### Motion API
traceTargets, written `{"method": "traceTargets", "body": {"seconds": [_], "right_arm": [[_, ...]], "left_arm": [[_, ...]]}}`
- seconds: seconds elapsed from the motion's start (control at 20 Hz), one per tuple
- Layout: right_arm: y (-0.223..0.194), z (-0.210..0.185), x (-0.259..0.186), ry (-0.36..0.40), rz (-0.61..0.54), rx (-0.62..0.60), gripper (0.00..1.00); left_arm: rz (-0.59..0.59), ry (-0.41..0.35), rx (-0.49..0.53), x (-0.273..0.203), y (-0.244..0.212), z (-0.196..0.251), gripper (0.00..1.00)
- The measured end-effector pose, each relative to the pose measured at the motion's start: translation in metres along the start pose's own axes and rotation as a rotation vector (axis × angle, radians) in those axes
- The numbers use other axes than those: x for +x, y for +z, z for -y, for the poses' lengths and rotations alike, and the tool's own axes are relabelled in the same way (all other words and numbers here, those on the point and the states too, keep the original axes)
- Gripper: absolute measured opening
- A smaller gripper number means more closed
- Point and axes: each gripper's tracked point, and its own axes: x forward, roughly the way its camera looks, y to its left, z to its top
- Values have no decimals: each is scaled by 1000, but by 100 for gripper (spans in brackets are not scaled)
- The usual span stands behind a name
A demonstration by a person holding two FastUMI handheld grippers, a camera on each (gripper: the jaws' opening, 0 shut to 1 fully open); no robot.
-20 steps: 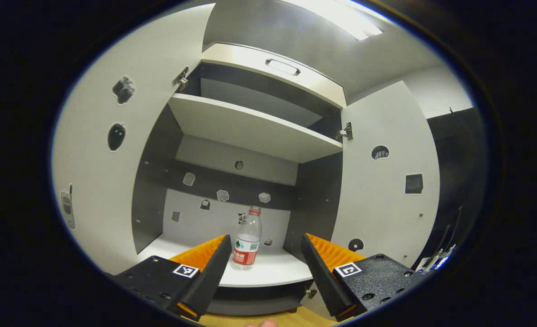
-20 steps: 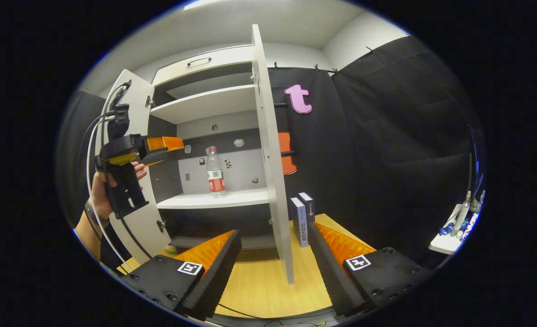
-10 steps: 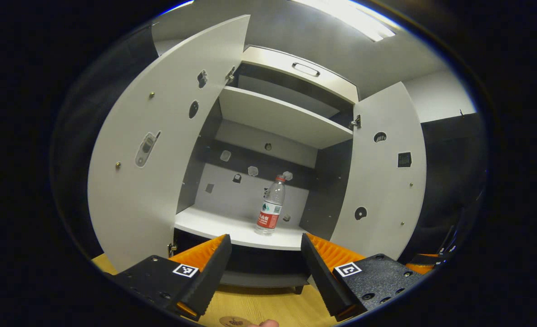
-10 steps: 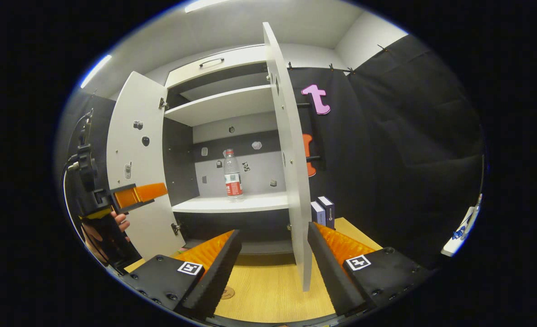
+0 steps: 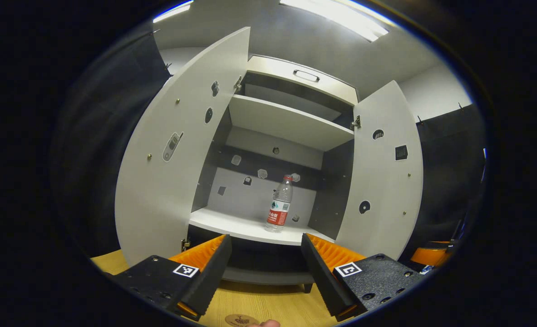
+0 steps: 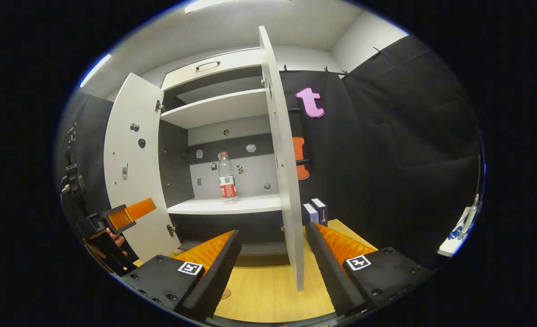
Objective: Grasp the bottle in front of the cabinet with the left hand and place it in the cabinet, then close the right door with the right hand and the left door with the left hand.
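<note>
A clear bottle (image 5: 280, 205) (image 6: 226, 178) with a red label and red cap stands upright on the cabinet's lower shelf (image 5: 232, 225) (image 6: 232, 205). Both white doors hang open: the left door (image 5: 182, 150) (image 6: 130, 168) and the right door (image 5: 384, 168) (image 6: 284, 163), whose edge faces the right gripper view. My left gripper (image 5: 264, 268) is open and empty, back from the cabinet front. It shows far left in the right gripper view (image 6: 118, 217), held by a hand. My right gripper (image 6: 272, 265) is open and empty, the right door's lower edge between its fingers, farther off.
An upper shelf (image 5: 286, 122) and a top panel with a handle (image 5: 305, 75) sit above. Two dark boxes (image 6: 316, 211) stand on the wooden table (image 6: 268, 290) right of the right door. A white ledge with small items (image 6: 459, 231) is at far right.
My left gripper has drawn back and lower from the cabinet, leaving the bottle on the shelf. The right gripper shifted slightly, keeping the right door's edge ahead.
</note>
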Motion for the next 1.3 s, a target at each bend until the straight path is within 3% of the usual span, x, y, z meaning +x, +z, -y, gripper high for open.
{"method": "traceTargets", "body": {"seconds": [0.5, 0.85, 1.3], "right_arm": [[64, 57, 17, -89, 92, -7, 98], [126, 112, 62, -149, 157, -4, 98], [128, 135, 100, -163, 142, 0, 98]], "left_arm": [[23, -42, 24, 4, 4, 12, 94], [6, -19, 27, 3, -2, 3, 94], [-6, 23, 25, -9, 1, -15, 94]]}}
